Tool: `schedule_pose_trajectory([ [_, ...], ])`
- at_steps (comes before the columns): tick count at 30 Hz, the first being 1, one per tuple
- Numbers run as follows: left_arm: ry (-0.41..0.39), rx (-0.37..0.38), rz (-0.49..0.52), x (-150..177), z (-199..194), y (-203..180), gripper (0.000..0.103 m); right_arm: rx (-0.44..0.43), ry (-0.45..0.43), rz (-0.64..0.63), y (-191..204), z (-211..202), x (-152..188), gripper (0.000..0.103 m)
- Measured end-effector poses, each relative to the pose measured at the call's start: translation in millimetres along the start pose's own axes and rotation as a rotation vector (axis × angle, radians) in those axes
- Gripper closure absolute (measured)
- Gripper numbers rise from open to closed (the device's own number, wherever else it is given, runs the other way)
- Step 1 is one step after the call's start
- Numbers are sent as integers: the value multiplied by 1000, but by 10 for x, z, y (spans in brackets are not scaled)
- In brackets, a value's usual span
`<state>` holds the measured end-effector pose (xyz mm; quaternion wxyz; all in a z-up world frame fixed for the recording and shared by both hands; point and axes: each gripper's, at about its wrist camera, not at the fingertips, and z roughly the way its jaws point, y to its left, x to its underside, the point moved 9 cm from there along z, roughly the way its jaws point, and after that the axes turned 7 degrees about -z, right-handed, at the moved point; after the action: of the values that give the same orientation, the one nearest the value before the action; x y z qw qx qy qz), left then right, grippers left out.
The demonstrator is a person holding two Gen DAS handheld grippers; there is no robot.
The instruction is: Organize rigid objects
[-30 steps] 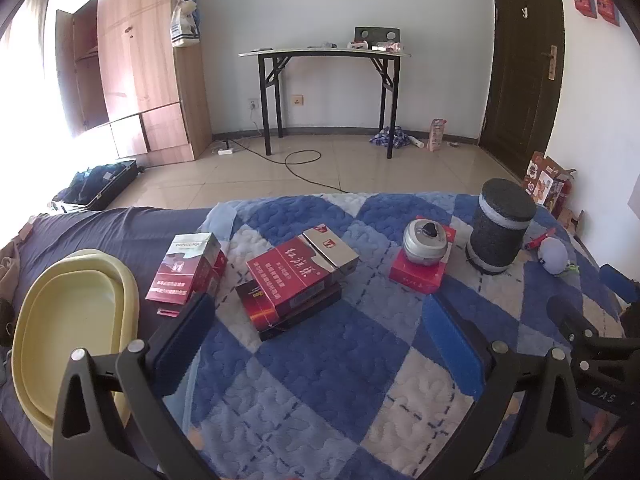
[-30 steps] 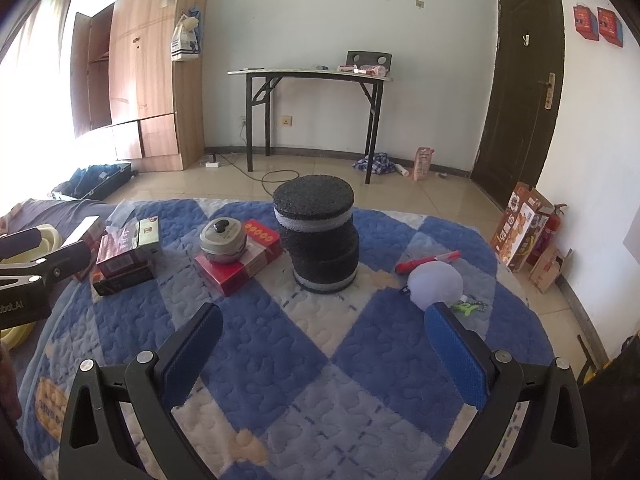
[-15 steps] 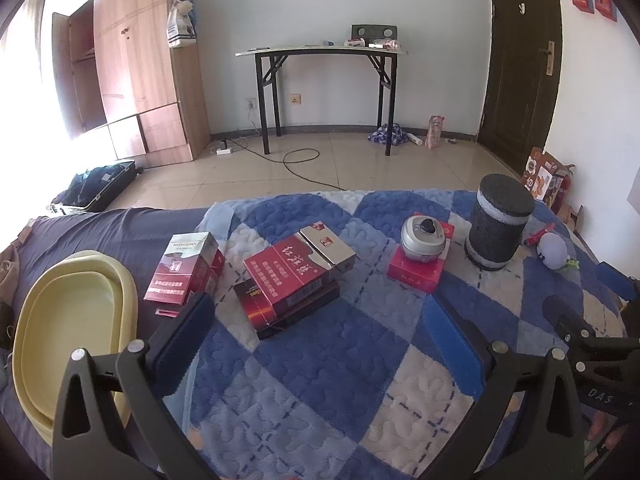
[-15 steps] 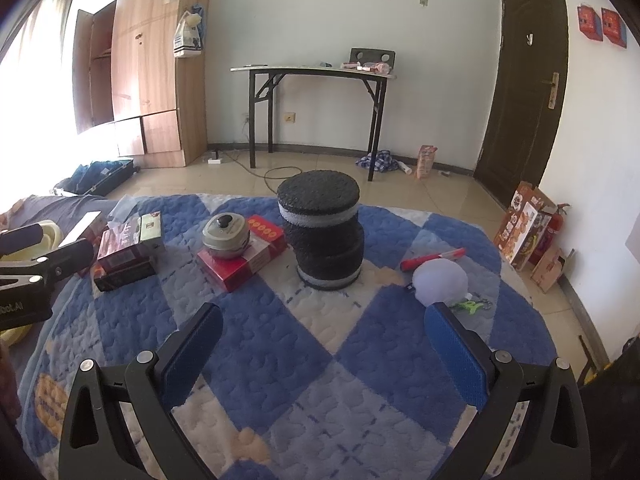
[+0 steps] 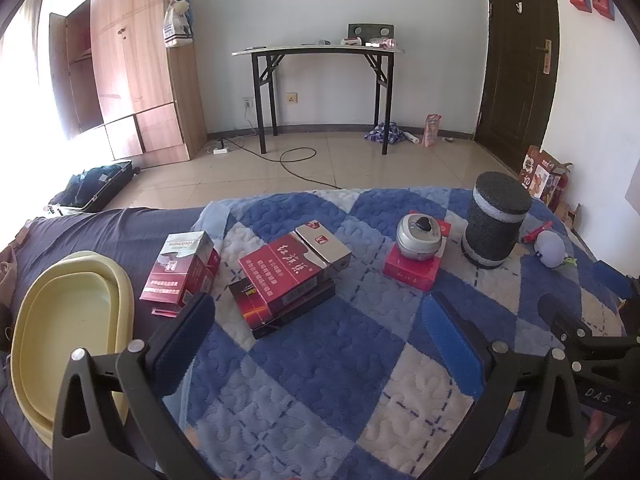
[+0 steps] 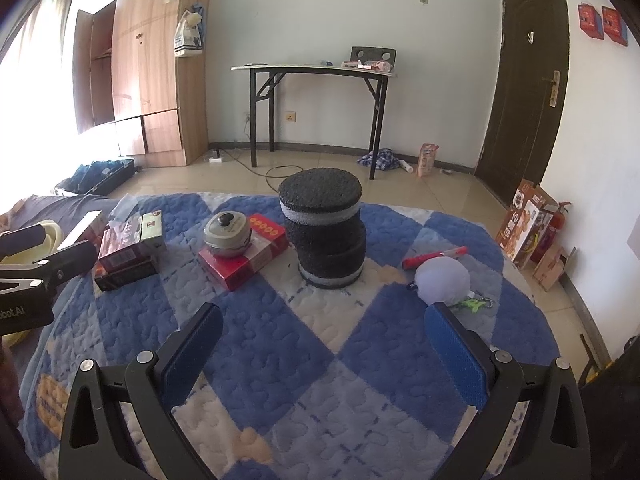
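On a blue and white quilt [image 5: 320, 360] lie a red and silver carton [image 5: 294, 266] stacked on a dark box [image 5: 288, 308], a smaller red box [image 5: 182, 268] to its left, and a grey lidded pot [image 5: 418, 236] on a flat red box [image 5: 412, 272]. A black foam cylinder [image 6: 324, 228] stands upright mid-quilt. A yellow tub [image 5: 64, 332] sits at the left edge. My left gripper [image 5: 316, 332] is open and empty, in front of the stacked carton. My right gripper [image 6: 320, 344] is open and empty, in front of the cylinder.
A white ball [image 6: 442, 280] with a green clip and a red marker [image 6: 434, 256] lie right of the cylinder. Beyond the quilt are tiled floor, a black folding table [image 5: 320, 80], a wooden wardrobe [image 5: 132, 72], a dark door [image 5: 516, 60] and a suitcase [image 5: 96, 188].
Both grippers have drawn back and risen slightly, so the objects look a little farther away. Nothing on the quilt has moved. Both grippers stay open.
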<state>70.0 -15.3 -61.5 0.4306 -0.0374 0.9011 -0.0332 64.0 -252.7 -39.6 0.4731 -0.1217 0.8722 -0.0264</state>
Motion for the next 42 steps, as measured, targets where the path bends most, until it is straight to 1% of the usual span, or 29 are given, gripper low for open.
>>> schedule_pose_trajectory([
  [6, 8, -1, 17, -11, 9, 15, 0, -6, -10, 14, -55, 21, -6, 0],
  [8, -6, -1, 16, -42, -13, 70, 0, 26, -17, 43, -222, 16, -7, 0],
  [10, -18, -34, -9, -83, -39, 175, 0, 48, -30, 84, -449, -20, -8, 0],
  [11, -23, -36, -17, -120, -56, 205, 0, 56, -31, 106, -575, -37, -1, 0],
  [13, -35, -3, 0, -196, -162, 204, 0, 76, -36, 168, -877, -89, 23, 0],
  [15, -54, 4, 22, -298, -290, 257, 0, 94, -44, 221, -1112, -138, 55, 0],
  [17, -34, 12, 31, -432, -361, 362, 0, 108, -43, 270, -1356, -180, 107, 0],
  [18, -8, 34, 22, -484, -351, 402, 0, 116, -46, 292, -1442, -192, 129, 0],
  [19, 15, 64, 2, -522, -318, 423, 0, 128, -43, 325, -1538, -192, 174, 0],
  [20, 35, 70, -50, -581, -253, 461, 0, 130, -39, 343, -1578, -181, 198, 0],
  [21, 45, 75, -85, -618, -177, 460, 0, 118, -38, 358, -1604, -149, 231, 0],
  [22, 52, 121, -98, -644, -91, 391, 0, 94, -40, 368, -1603, -103, 240, 0],
  [23, 73, 185, -83, -631, 41, 280, 0, 80, -40, 377, -1609, -63, 261, 0],
  [24, 93, 202, -75, -588, 179, 221, 0, 78, -33, 390, -1636, -4, 283, 0],
  [26, 142, 178, -87, -453, 486, 203, 0, 98, -3, 406, -1682, 119, 336, 0],
  [28, 210, 140, -107, -359, 740, 226, 0, 122, 7, 398, -1678, 227, 340, 0],
  [29, 231, 144, -135, -321, 821, 231, 0, 127, 6, 395, -1660, 280, 329, 0],
  [31, 242, 171, -179, -295, 884, 213, 0, 121, 10, 395, -1613, 441, 289, 0],
  [33, 235, 188, -178, -288, 880, 179, 0, 116, 28, 377, -1568, 603, 252, 0],
  [35, 234, 176, -168, -285, 882, 194, 0, 145, 44, 331, -1520, 769, 244, 0],
  [36, 238, 160, -178, -290, 920, 236, 0, 163, 48, 310, -1498, 845, 241, 0],
  [37, 247, 153, -202, -279, 936, 280, 0, 164, 45, 294, -1472, 905, 244, 0],
  [40, 298, 172, -338, -233, 1010, 422, 0, 125, 80, 263, -1385, 1107, 254, 0],
  [42, 322, 178, -429, -203, 1049, 482, 0, 129, 66, 239, -1361, 1153, 206, 0],
])
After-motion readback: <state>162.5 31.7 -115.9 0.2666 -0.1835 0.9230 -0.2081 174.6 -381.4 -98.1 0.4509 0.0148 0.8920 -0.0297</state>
